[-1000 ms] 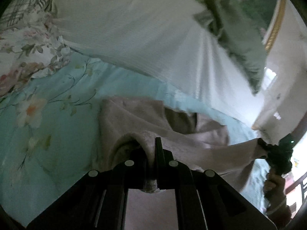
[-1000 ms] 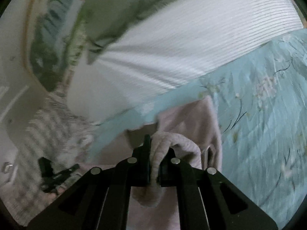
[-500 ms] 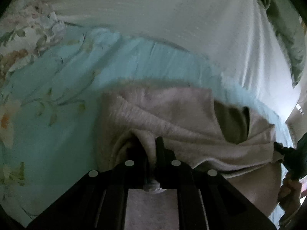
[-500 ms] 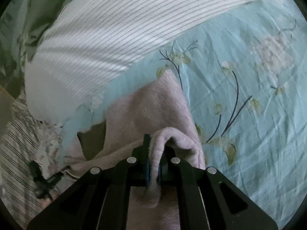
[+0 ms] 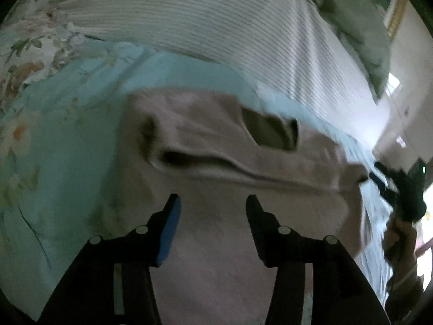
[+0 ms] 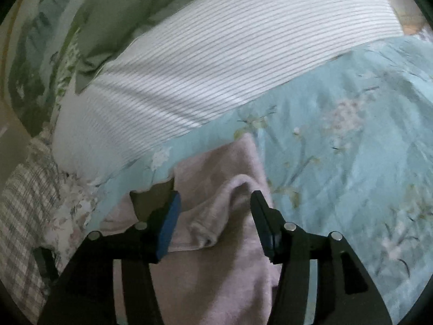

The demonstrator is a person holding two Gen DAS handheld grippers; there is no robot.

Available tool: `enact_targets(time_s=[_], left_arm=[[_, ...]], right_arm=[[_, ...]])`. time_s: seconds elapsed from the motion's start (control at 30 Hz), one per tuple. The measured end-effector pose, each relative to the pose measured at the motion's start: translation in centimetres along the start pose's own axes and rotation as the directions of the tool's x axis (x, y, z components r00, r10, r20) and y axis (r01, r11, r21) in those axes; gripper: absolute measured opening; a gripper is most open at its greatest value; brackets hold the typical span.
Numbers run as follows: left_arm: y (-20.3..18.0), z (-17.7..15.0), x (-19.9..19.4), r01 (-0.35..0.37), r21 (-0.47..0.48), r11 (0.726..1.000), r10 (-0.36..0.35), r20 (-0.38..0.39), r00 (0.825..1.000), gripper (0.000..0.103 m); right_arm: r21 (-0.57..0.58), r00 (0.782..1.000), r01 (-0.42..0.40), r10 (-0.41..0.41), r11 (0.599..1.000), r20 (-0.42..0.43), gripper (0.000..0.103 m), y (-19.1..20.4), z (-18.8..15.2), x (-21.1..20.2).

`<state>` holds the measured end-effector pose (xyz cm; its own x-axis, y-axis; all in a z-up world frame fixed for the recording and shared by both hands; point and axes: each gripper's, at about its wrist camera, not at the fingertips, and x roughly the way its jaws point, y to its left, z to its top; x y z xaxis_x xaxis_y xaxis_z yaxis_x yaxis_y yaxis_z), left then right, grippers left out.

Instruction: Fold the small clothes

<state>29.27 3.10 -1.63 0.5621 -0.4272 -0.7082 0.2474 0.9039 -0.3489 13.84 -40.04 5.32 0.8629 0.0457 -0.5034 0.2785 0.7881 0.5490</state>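
A small pale pink fleece garment (image 5: 216, 168) lies folded over on a light blue floral bedsheet (image 5: 54, 176). A dark olive inner lining shows at its far opening (image 5: 268, 132). My left gripper (image 5: 212, 203) is open and empty just above the garment's near part. My right gripper (image 6: 215, 200) is open too, its fingers either side of a raised fold of the same garment (image 6: 216, 211). The other gripper and the hand holding it show at the right edge of the left wrist view (image 5: 400, 197).
A white striped pillow (image 6: 230, 67) lies beyond the garment, with a green pillow (image 6: 130, 5) behind it. A checked cloth (image 6: 24, 216) lies at the left of the right wrist view. Floral bedding (image 5: 29, 51) lies at the far left.
Both grippers were shut on the garment's edge and carried it forward over itself. Now both have opened and let go, and the garment lies folded on the sheet.
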Motion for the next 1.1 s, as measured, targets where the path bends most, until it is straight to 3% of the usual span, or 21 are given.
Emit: enact_targets(time_s=[0.1, 0.13, 0.17, 0.23, 0.3, 0.37, 0.43, 0.53, 0.67, 0.77, 0.87, 1.0, 1.1], left_arm=[[-1.8, -1.0, 1.1, -0.001, 0.047, 0.999, 0.003, -0.043, 0.999, 0.051], [-2.3, -1.1, 1.6, -0.005, 0.061, 0.998, 0.009, -0.057, 0.998, 0.051], [-2.8, -1.0, 2.4, -0.013, 0.072, 0.997, 0.019, -0.084, 0.996, 0.051], [-3.3, -0.6, 4.0, -0.039, 0.074, 0.997, 0.047, -0.120, 0.992, 0.050], [-3.5, -0.3, 5.1, -0.064, 0.094, 0.994, 0.076, -0.132, 0.988, 0.050], [-3.6, 0.7, 6.5, -0.093, 0.113, 0.989, 0.108, -0.130, 0.986, 0.052], [-3.3, 1.7, 7.4, -0.113, 0.119, 0.986, 0.128, -0.125, 0.984, 0.052], [-2.3, 4.3, 8.6, -0.160, 0.123, 0.979, 0.172, -0.092, 0.981, 0.052], [0.3, 7.6, 9.1, -0.234, 0.061, 0.970, 0.237, -0.056, 0.970, 0.050], [3.2, 9.1, 8.3, -0.193, -0.048, 0.980, 0.191, -0.035, 0.981, 0.050], [4.8, 9.2, 6.4, -0.214, -0.106, 0.971, 0.215, -0.004, 0.977, 0.054], [5.4, 7.1, 3.7, -0.205, -0.150, 0.967, 0.210, 0.016, 0.978, 0.057], [5.2, 4.2, 1.6, -0.160, -0.184, 0.970, 0.166, 0.015, 0.986, 0.057]], right_arm=[[-0.145, 0.994, -0.052, 0.038, 0.988, -0.098, 0.053, 2.8, -1.5, 0.5], [-0.246, 0.986, -0.066, 0.025, 0.967, -0.165, 0.053, 4.5, -2.7, 1.4], [-0.321, 0.978, -0.070, 0.001, 0.945, -0.210, 0.050, 5.6, -3.5, 2.1], [-0.498, 0.949, -0.036, -0.126, 0.866, -0.289, 0.042, 7.7, -5.8, 4.7], [-0.550, 0.919, -0.007, -0.211, 0.835, -0.332, 0.035, 7.6, -6.5, 7.5], [-0.541, 0.916, 0.024, -0.235, 0.841, -0.324, 0.025, 6.9, -5.7, 9.2], [-0.494, 0.929, 0.073, -0.240, 0.866, -0.282, 0.018, 5.9, -3.5, 10.7], [-0.392, 0.954, 0.151, -0.237, 0.908, -0.183, 0.018, 4.5, -0.2, 11.4], [-0.262, 0.962, 0.243, -0.266, 0.934, -0.059, 0.018, 3.2, 2.9, 10.6], [-0.182, 0.968, 0.240, -0.249, 0.954, -0.025, 0.021, 2.5, 3.7, 9.0], [-0.180, 0.973, 0.220, -0.228, 0.959, -0.024, 0.021, 2.6, 2.6, 7.1], [-0.157, 0.983, 0.159, -0.170, 0.975, -0.063, 0.021, 2.5, 0.0, 4.7], [-0.147, 0.989, 0.117, -0.128, 0.982, -0.070, 0.021, 3.1, -2.1, 2.2]])
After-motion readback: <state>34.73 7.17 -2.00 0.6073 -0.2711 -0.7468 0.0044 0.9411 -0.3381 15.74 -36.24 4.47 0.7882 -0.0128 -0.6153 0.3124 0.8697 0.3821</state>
